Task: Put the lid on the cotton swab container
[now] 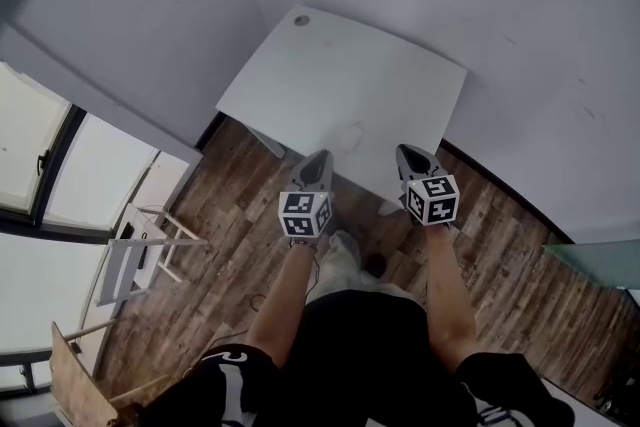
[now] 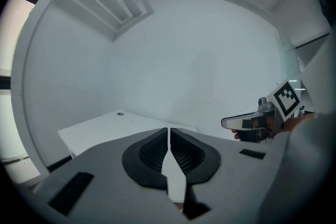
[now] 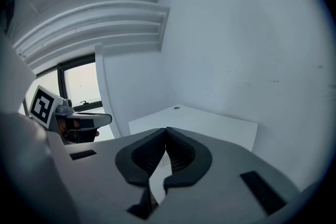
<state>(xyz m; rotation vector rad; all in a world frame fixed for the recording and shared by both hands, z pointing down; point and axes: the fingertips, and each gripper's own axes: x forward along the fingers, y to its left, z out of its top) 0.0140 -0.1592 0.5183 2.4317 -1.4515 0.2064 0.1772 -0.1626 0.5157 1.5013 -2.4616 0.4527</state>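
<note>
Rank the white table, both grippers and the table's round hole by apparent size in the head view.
Largest: the white table.
Next: the left gripper and right gripper, which look alike, so no ranking between them.
Smallest: the round hole.

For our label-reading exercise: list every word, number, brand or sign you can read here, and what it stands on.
No words or numbers can be read.
Left cube: black-and-white square markers, no letters.
Right cube: the same kind of markers.
Shorts: white print, too blurred to read.
</note>
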